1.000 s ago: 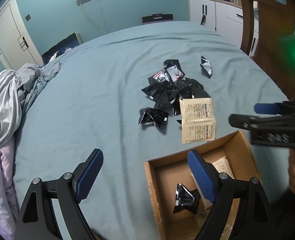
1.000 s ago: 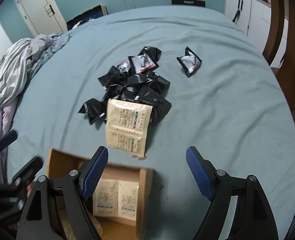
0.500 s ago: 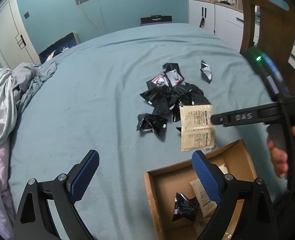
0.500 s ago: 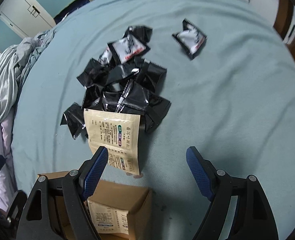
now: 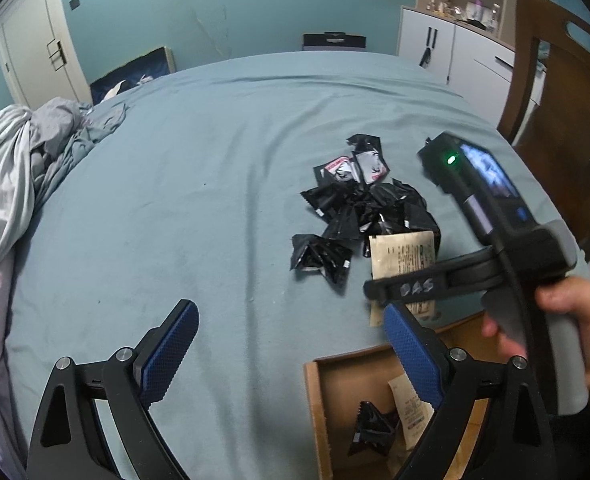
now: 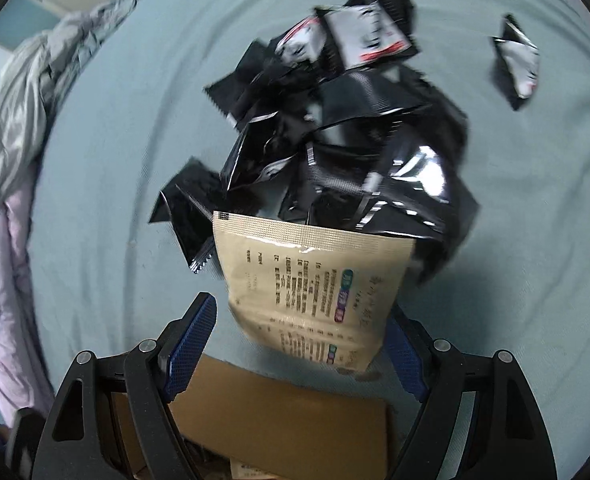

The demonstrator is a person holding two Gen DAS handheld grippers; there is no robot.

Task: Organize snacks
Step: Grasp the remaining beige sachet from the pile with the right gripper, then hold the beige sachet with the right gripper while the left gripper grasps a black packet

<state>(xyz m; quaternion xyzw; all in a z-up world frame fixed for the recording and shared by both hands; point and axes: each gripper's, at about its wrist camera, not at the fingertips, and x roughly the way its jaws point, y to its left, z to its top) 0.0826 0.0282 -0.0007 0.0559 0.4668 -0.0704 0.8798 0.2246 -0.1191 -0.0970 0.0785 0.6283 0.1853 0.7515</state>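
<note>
The right claw has dropped from above the cardboard box to straddle the beige sachet, still spread and not pinching, so pickup looks imminent.

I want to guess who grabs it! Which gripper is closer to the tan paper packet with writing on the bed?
Right. The right gripper hangs open just above the tan paper packet, fingers either side. The left gripper is open, farther off, beside the brown cardboard box.
</note>
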